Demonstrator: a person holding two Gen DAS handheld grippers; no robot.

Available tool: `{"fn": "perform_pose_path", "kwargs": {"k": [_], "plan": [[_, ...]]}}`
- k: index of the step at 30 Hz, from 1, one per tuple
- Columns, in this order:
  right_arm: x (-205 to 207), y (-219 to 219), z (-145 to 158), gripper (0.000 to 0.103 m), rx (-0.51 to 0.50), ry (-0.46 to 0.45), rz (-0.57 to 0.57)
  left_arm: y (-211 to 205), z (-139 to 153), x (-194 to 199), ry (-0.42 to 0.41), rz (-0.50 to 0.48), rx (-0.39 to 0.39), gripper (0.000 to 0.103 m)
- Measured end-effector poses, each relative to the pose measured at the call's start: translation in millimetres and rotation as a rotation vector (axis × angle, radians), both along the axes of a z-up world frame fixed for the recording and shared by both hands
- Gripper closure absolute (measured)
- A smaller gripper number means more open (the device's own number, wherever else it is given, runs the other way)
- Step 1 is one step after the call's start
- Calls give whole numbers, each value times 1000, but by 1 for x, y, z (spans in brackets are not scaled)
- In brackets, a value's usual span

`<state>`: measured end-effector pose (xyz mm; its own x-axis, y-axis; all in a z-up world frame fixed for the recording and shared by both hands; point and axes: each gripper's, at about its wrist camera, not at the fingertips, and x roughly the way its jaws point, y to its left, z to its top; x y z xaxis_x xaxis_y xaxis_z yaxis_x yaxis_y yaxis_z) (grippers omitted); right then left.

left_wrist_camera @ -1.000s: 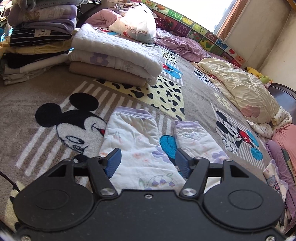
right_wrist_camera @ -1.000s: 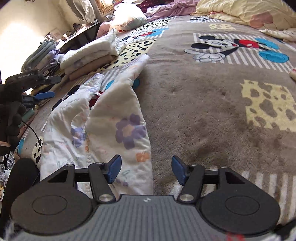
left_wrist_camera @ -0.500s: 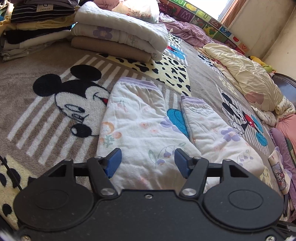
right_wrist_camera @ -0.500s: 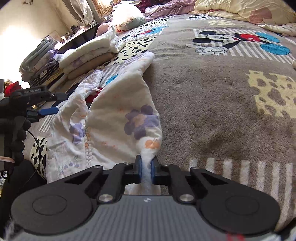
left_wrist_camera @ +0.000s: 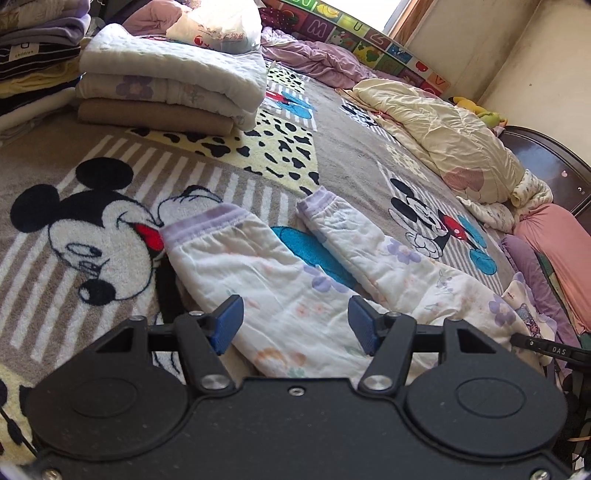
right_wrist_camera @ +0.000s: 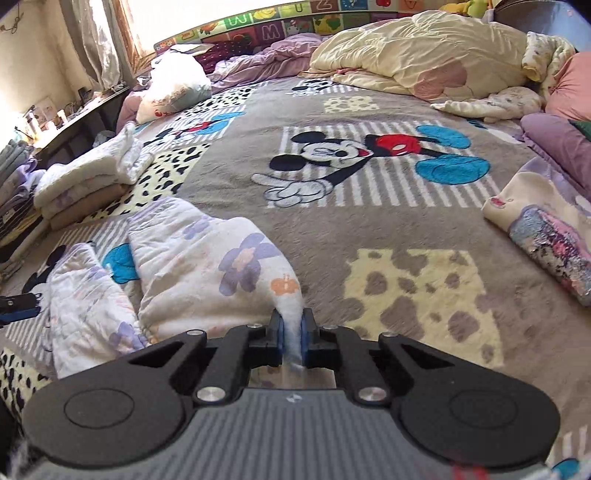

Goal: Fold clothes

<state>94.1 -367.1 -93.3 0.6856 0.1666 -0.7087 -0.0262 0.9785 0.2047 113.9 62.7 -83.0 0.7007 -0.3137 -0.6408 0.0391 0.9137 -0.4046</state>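
Note:
White floral pajama pants [left_wrist_camera: 295, 288] with lilac cuffs lie on the Mickey Mouse blanket [left_wrist_camera: 110, 236], legs pointing away. My left gripper [left_wrist_camera: 295, 325] is open and hovers just above the left leg. In the right wrist view my right gripper [right_wrist_camera: 291, 332] is shut on the waist corner of the pants [right_wrist_camera: 207, 266], and the cloth rises in a ridge up to the jaws. The left gripper's blue tip shows at that view's left edge [right_wrist_camera: 18, 308].
A stack of folded blankets [left_wrist_camera: 166, 85] sits at the back left by piles of folded clothes [left_wrist_camera: 33, 55]. A cream duvet [left_wrist_camera: 454, 144] lies at the right. A small folded printed garment [right_wrist_camera: 546, 232] lies to the right. A white plastic bag [left_wrist_camera: 218, 22] sits behind.
My right gripper closed on the waist corner of the pants and pulled it up and sideways. My left gripper stayed open and shifted over the left leg.

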Motion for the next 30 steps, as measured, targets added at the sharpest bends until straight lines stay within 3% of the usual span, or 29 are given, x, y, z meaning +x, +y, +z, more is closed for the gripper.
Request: {"fn": "perform_pose_path", "kwargs": {"k": [7, 12, 18, 24, 25, 26, 27, 28, 30], "plan": [[31, -21, -19, 86, -38, 21, -83, -4, -2, 47, 18, -16, 3, 41], [5, -35, -19, 50, 5, -12, -177, -10, -16, 90, 55, -11, -8, 41], [-28, -75, -37, 45, 141, 55, -331, -25, -34, 144, 92, -16, -25, 41], [-35, -76, -58, 47, 230, 91, -307, -46, -52, 184, 134, -33, -30, 43], [-33, -72, -59, 55, 204, 88, -294, -49, -55, 189, 140, -40, -28, 66], [-30, -68, -58, 78, 174, 83, -281, -52, -57, 191, 146, -54, -20, 83], [-27, -66, -58, 81, 171, 78, -271, -53, -58, 192, 138, -60, -15, 84], [-25, -64, -58, 82, 172, 69, -272, -54, -59, 192, 130, -66, -11, 92], [-18, -60, -53, 85, 145, 51, -263, -50, -57, 191, 113, -73, -22, 94]]}}
